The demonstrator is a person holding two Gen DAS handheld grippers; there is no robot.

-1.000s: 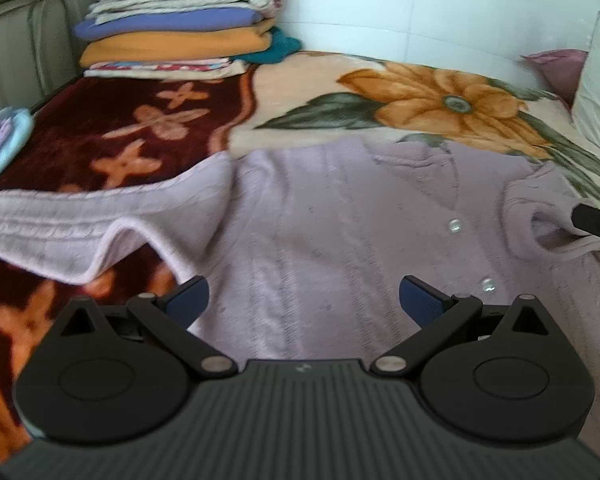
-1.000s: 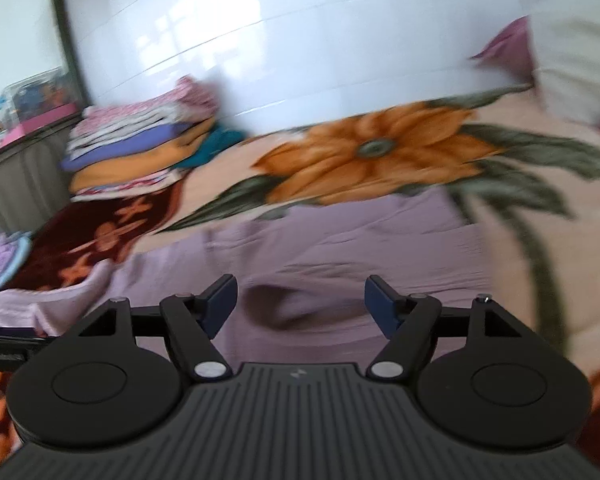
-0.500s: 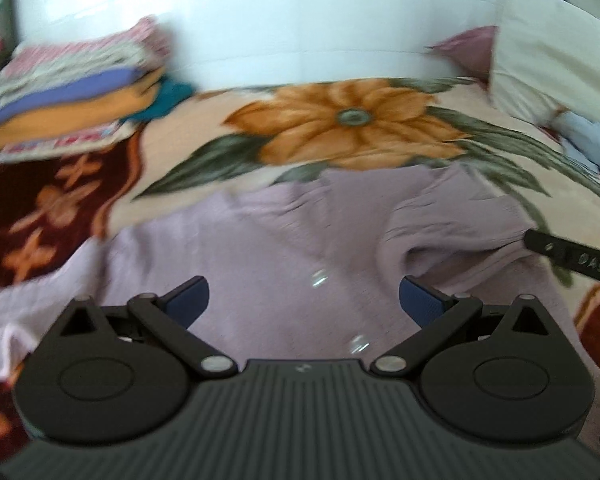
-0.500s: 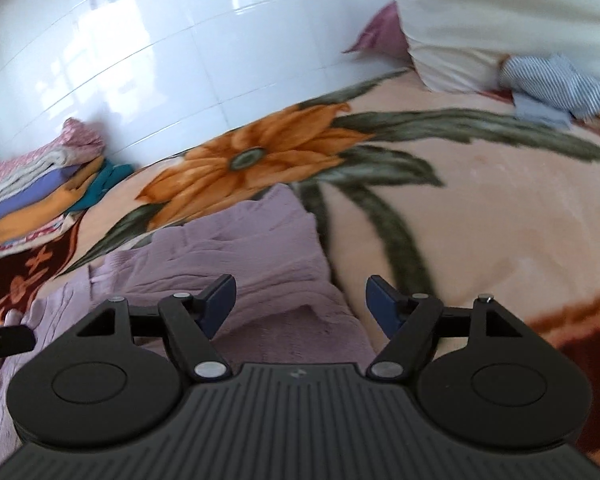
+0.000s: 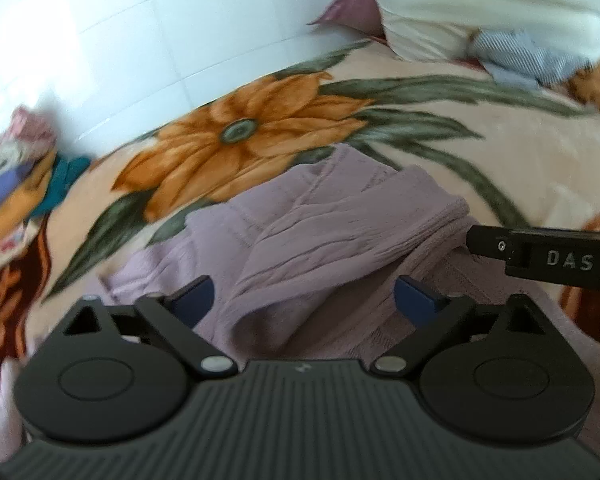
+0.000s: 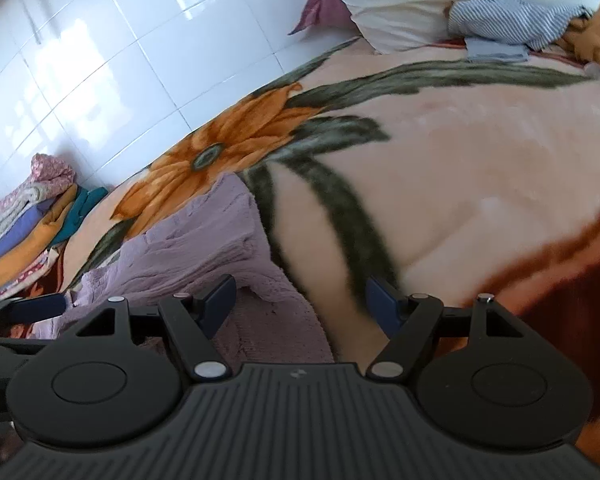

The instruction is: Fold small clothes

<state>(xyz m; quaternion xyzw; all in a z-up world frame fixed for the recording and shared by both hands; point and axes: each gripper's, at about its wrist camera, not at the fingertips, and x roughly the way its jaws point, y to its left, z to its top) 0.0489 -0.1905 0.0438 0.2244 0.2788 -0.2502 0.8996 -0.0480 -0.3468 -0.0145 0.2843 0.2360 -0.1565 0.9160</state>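
Cardigan lies bunched on the blanket, one side flopped over the body, so folding is judged barely begun. Left gripper and right gripper are spread wide, nothing held. Stack sits well apart.

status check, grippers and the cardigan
Left gripper open, empty. Right gripper open, empty. Lilac cardigan half folded on blanket. Nothing in the way.

Black ribbed claw, navy pads (silver pivot screws).
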